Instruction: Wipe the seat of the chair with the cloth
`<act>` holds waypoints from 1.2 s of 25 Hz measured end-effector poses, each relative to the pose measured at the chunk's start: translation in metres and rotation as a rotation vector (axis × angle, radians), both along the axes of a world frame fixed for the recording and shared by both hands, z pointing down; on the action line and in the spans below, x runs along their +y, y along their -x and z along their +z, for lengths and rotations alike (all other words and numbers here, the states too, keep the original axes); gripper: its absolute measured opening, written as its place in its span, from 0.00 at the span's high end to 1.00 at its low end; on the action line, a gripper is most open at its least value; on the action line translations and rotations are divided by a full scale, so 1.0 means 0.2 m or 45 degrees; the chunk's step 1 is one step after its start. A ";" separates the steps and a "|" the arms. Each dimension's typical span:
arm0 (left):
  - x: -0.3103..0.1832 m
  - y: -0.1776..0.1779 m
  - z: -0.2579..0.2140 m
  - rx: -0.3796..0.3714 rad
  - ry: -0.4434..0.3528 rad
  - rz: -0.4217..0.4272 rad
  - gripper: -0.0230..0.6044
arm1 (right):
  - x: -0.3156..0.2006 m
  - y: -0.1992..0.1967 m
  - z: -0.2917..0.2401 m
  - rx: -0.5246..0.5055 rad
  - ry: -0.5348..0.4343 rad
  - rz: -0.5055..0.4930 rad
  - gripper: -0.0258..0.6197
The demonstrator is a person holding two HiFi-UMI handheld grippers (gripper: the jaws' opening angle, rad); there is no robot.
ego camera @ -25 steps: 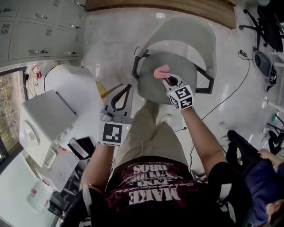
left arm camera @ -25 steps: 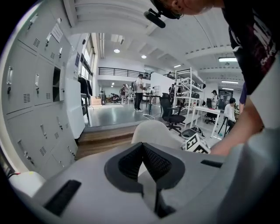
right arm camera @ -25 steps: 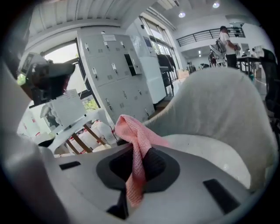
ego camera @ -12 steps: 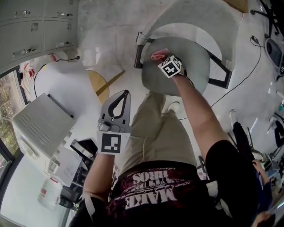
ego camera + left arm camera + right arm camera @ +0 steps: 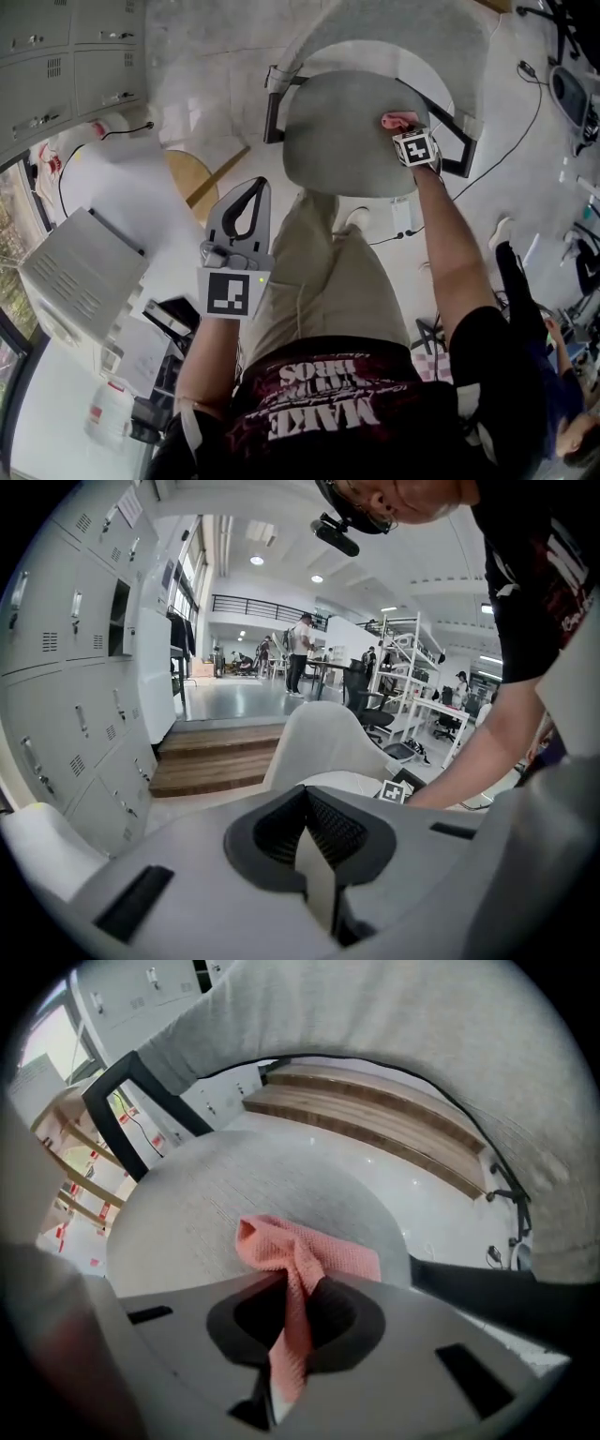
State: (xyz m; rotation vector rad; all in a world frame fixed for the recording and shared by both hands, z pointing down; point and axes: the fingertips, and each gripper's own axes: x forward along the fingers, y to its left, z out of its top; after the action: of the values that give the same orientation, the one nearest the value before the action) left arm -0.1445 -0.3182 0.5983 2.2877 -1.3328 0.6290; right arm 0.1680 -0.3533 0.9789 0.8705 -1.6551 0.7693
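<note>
While the right hand-held gripper (image 5: 401, 128) pinches a pink cloth (image 5: 393, 120) at the right edge of the grey chair seat (image 5: 342, 131), the left hand-held gripper (image 5: 255, 190) hangs closed and empty above the pale floor (image 5: 220, 80), near grey lockers (image 5: 56, 56).

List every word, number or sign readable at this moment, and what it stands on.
"MAKE": large print on the person's black shirt, upside down in the head view.
"BROS": same shirt, the line above it in that view.
Small line between them: too small to read.
Cubes on the left gripper and right gripper: square patterns only, no words.
Sheets on the lockers: too blurred to read.
</note>
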 end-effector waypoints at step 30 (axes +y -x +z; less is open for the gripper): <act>0.07 -0.03 0.02 -0.013 0.012 0.023 0.96 | 0.33 0.19 -0.02 0.035 0.050 -0.416 0.91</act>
State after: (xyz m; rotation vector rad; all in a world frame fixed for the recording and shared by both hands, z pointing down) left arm -0.1381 -0.3042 0.6018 2.2942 -1.3122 0.6522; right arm 0.1304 -0.2873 0.9756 0.5600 -1.6973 0.5585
